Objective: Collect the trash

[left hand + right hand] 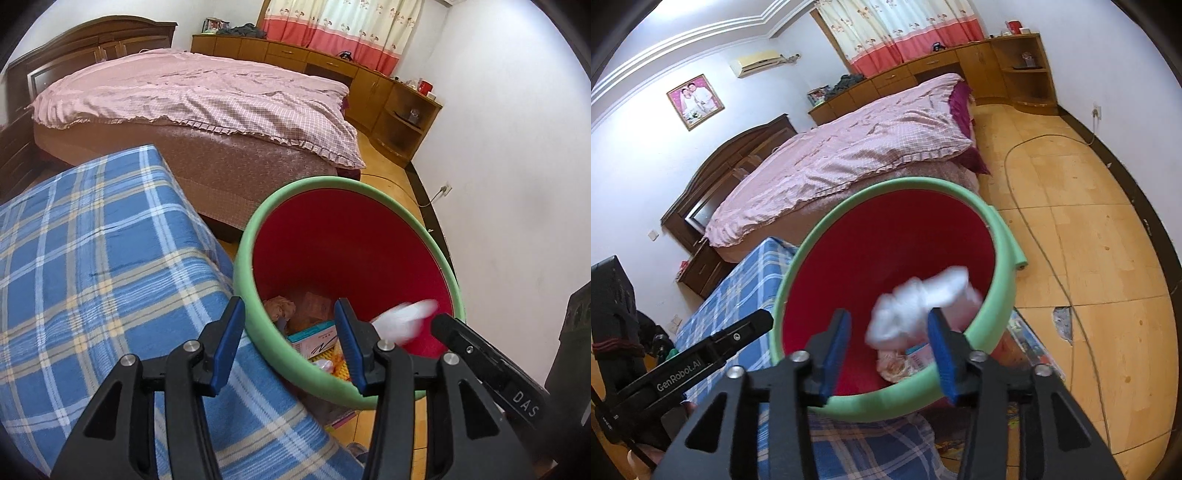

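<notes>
1. The bin [997, 295] — red inside, green rim — stands on the floor, touching the corner of the blue plaid cloth [92, 266], with the bed [207, 96] behind it.

2. The right gripper [890, 347] is over the bin's mouth with its blue pads spread apart. A white wad [919, 306] of tissue or wrapping sits blurred just ahead of them. Nothing pinches it; it looks loose and on its way down into the bin.

3. The left gripper [288, 343] straddles the near rim, one pad outside and one inside. The gap looks wider than the rim, so I read it as part-open and gripping nothing, though contact on the inner side is hard to judge.

4. Trash already lies at the bottom: a small box [317, 338], a crumpled brownish lump [280, 306] and some wrappers.

5. What could go wrong, as I judge it:
   - The wad is light and close to the right-hand rim, so it could catch on a pad or drift out over the edge onto the floor [1089, 258].
   - The left gripper, astride the rim, could tip or drag the bin if it pulls away sideways.
   - The two tools are near each other — a careless retreat could knock them together.
</notes>
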### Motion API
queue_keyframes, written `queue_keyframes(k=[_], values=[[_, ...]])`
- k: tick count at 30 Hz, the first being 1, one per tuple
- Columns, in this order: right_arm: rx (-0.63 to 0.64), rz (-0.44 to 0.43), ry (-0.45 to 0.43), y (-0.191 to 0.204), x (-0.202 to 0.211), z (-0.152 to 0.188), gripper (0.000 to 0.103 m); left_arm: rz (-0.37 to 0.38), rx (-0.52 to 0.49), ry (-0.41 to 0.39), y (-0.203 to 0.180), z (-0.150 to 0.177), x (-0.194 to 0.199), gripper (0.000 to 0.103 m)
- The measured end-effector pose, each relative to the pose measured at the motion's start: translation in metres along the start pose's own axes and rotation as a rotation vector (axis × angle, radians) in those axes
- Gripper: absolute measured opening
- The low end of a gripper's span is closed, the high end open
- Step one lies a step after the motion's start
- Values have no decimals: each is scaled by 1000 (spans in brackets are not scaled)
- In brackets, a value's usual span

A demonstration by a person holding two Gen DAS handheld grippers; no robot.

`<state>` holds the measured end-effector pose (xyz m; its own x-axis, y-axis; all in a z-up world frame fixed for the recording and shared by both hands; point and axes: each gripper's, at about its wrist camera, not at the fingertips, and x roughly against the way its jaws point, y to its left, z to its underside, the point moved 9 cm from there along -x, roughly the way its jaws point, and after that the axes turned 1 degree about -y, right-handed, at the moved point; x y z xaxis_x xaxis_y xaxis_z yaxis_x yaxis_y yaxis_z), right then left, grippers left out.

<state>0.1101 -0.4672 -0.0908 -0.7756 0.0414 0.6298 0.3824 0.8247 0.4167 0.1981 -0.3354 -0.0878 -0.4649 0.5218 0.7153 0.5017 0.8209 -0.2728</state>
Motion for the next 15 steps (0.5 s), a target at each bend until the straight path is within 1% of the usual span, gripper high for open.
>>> queue_keyframes(k=[7,10,13,15], values=[[11,-10,10,11,7,5,54,-41,8,-3,17,6,22,50],[18,-16,2,18,14,8,56,-74,18,-7,29,8,34,50],[25,-33,0,29,20,11,60,-107,28,-22,42,10,51,50],[34,-41,-2,37,26,13,65,-125,33,-32,48,13,61,50]])
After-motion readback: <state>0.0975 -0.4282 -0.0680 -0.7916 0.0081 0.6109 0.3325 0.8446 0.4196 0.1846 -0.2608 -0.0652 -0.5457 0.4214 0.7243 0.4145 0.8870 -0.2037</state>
